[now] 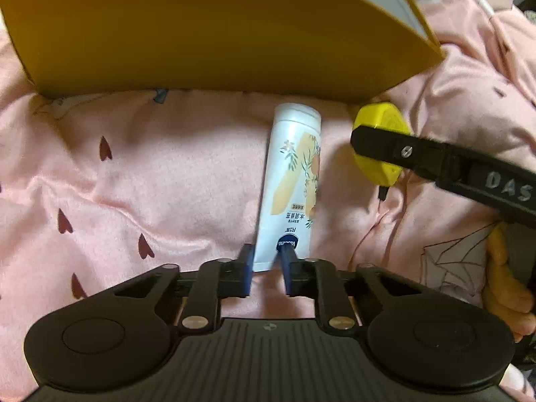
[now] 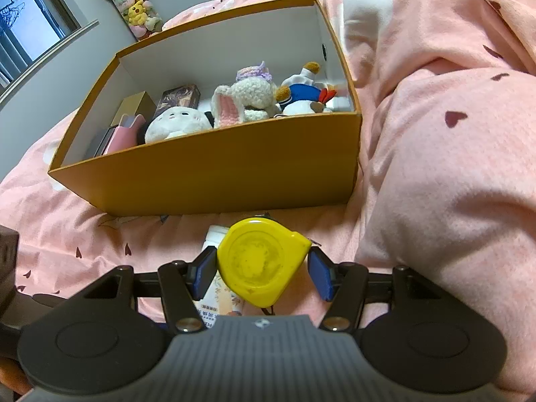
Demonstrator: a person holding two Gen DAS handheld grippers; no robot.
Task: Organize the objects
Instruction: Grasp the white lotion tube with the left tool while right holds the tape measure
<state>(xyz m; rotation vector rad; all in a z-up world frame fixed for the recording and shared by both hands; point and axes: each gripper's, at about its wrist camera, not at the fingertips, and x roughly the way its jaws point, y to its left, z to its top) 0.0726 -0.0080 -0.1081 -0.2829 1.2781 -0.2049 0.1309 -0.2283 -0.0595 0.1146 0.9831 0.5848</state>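
On the pink bed (image 1: 134, 174), a white tube (image 1: 291, 181) lies beside the orange box (image 2: 214, 174). The left gripper (image 1: 268, 264) pinches its flat end; it looks light and squishy. The right gripper (image 2: 261, 268) holds a hard yellow tape measure (image 2: 261, 261).

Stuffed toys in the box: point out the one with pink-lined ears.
The cream crocheted rabbit in the middle, long pink-lined ear hanging down. The round white plush on its left and the blue-suited toy on its right show none.

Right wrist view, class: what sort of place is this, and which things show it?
Probably a bedroom: a rumpled pink bedspread, a window by the wall, and a cardboard box of plush toys.
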